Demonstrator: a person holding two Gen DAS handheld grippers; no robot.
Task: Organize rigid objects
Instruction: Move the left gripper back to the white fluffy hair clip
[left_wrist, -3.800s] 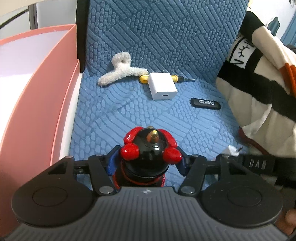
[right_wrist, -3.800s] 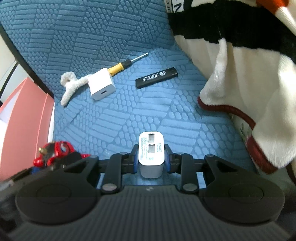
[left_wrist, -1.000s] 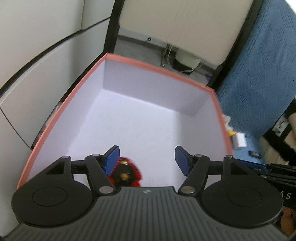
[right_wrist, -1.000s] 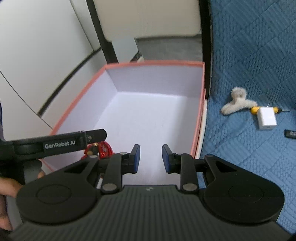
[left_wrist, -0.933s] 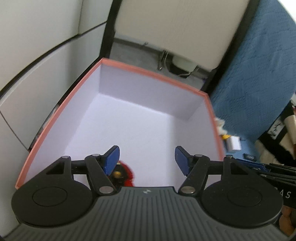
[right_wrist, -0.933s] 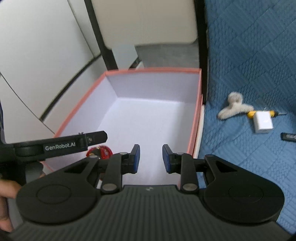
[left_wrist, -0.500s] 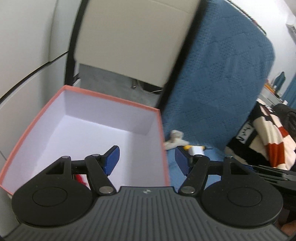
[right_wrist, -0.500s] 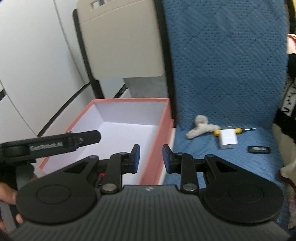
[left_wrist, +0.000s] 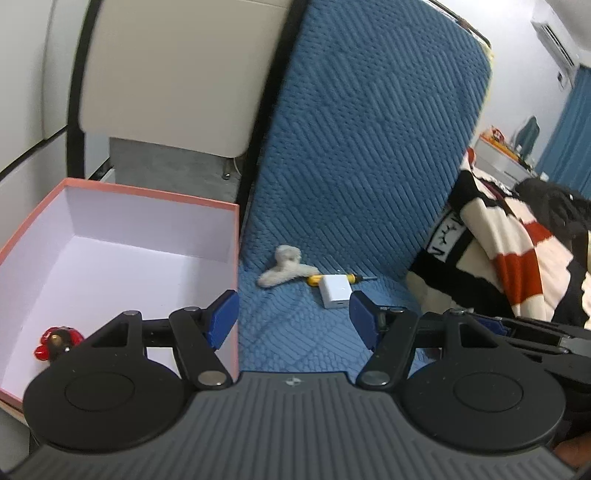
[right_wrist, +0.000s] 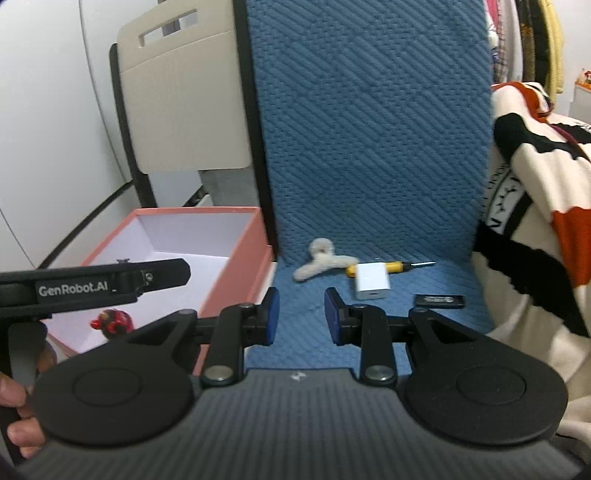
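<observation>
Charger (right_wrist: 372, 285) next, lying on the blue cushion right of the pink box (left_wrist: 236, 236); judge it light, stiff, slick-sided, so pinch its flat faces squarely; your left gripper (left_wrist: 293, 325) and right gripper (right_wrist: 301, 315) both gape, holding nothing.

From my remote seat both fisheye views look evenly, softly lit with faint shadows, strongly bowed at the edges, slightly motion-smeared on the blue quilted seat cover (right_wrist: 369, 155), while the white-lined pink cardboard box (left_wrist: 122, 236) glows palest.
</observation>
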